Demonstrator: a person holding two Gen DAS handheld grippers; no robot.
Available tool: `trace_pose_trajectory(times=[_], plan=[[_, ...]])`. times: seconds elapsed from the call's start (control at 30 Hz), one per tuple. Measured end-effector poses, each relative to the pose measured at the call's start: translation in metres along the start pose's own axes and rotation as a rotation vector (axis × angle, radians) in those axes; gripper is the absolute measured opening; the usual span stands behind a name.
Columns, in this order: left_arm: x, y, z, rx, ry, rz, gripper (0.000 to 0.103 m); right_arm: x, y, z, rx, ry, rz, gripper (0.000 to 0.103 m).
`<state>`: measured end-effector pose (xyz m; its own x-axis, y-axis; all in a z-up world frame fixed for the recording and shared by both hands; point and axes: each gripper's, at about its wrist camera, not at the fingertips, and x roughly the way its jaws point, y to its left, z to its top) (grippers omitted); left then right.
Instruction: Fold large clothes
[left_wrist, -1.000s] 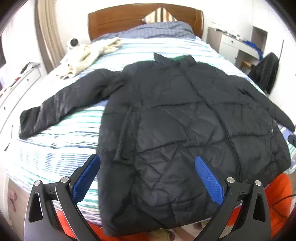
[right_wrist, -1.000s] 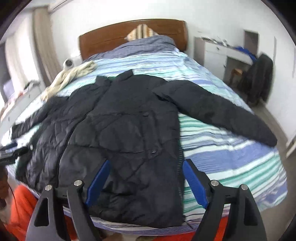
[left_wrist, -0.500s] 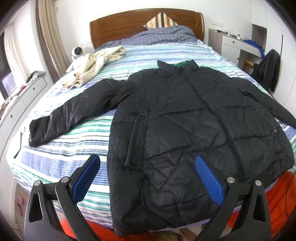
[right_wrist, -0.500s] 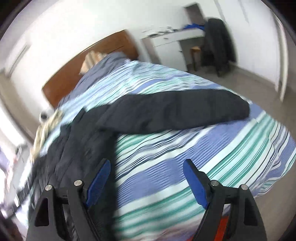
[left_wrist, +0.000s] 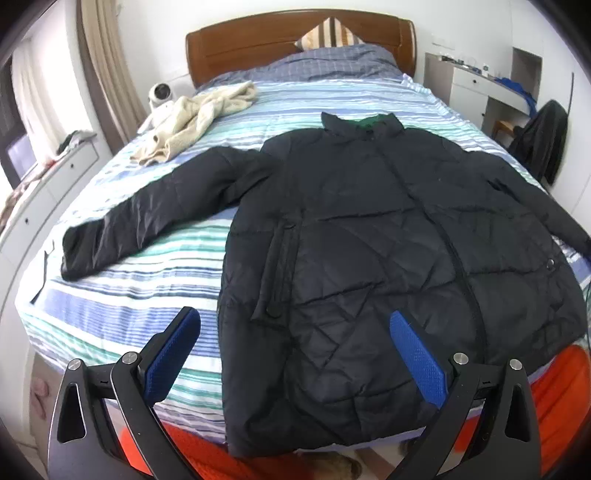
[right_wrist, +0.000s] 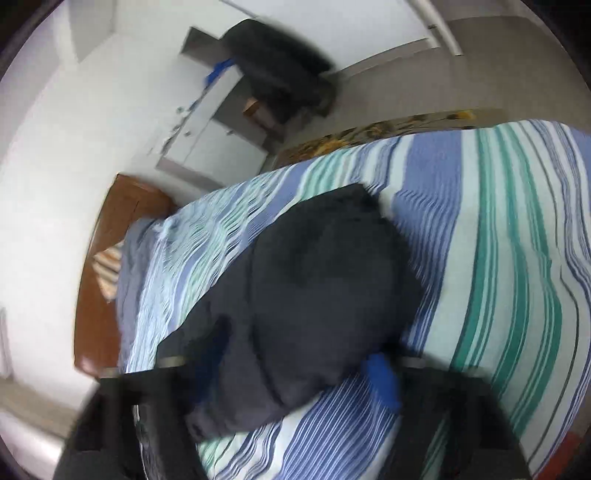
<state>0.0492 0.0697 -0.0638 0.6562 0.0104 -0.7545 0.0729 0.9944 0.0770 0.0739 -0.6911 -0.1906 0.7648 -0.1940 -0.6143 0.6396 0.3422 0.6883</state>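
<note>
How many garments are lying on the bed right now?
2: the black jacket spread flat across the foot of the bed, and a cream garment crumpled near the head. None seem hidden.

A black quilted jacket (left_wrist: 388, 258) lies flat on the striped bed (left_wrist: 147, 306), front up, one sleeve spread out to the side. The left gripper (left_wrist: 291, 354) hangs above its hem, blue fingers (left_wrist: 171, 352) wide apart. A cream garment (left_wrist: 192, 118) lies near the wooden headboard (left_wrist: 258, 40).

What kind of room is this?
Almost certainly a bedroom in a home. A bed with striped sheets and a wooden headboard fills the view, a black jacket lies spread on it, and a white desk stands by the wall.
</note>
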Motion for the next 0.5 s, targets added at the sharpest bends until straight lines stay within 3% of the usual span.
trace_pose_trajectory(times=[0.1,0.2,0.33,0.5], plan=[[-0.001,0.005,-0.001,-0.014,-0.008,0.014,0.102,-0.015,0.029,-0.002,-0.134,-0.06,-0.04,0.015],[0.002,0.013,-0.006,-0.041,0.0,0.012,0.102,-0.067,0.111,-0.027,-0.47,-0.187,0.057,0.013],[0.013,0.018,-0.009,-0.069,0.037,0.002,0.102,-0.136,0.227,-0.099,-0.898,-0.269,0.266,0.013],[0.006,0.018,-0.006,-0.11,0.008,-0.031,0.102,-0.173,0.314,-0.217,-1.206,-0.209,0.498,0.011]])
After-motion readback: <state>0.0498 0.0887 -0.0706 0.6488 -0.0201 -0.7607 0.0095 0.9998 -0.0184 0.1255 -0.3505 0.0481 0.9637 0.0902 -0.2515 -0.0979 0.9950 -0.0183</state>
